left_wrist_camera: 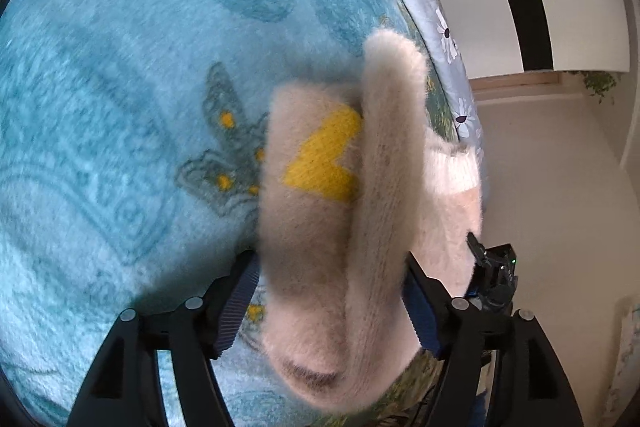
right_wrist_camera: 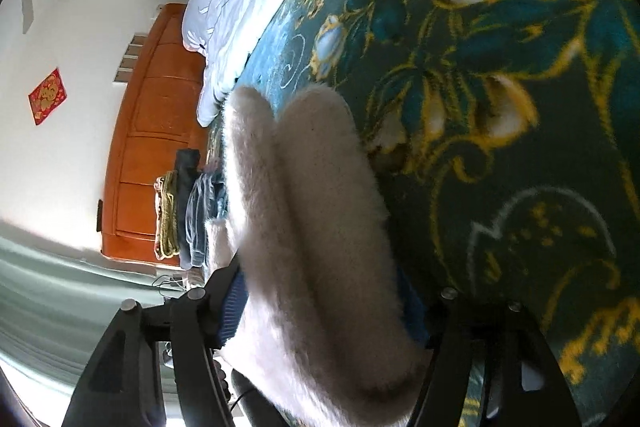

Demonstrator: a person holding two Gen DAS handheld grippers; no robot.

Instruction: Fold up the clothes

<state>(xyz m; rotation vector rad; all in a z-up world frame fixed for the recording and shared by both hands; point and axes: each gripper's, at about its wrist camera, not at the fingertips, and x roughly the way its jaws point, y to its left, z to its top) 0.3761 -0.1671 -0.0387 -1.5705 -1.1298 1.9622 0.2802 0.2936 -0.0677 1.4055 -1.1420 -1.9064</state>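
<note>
While I hold both grippers over the bed, each is clamped on a bunched fold of the same fluffy cream sweater (left_wrist_camera: 320, 227). My left gripper (left_wrist_camera: 328, 303) pinches a thick roll showing a yellow patch (left_wrist_camera: 324, 163), above a light blue blanket (left_wrist_camera: 120, 67). My right gripper (right_wrist_camera: 320, 307) grips two plump folds above a dark green floral blanket (right_wrist_camera: 500, 147). Folded clothes (right_wrist_camera: 188, 211) sit stacked near an orange headboard (right_wrist_camera: 148, 131).

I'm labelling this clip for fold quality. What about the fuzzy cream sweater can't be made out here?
- Fuzzy cream sweater: its overall shape and fold state, bunched close to the lens in both wrist views.
- Left gripper and right gripper: fingertips buried in the fabric.
- Yellow knitted patch: partly covered by a fold.
</note>
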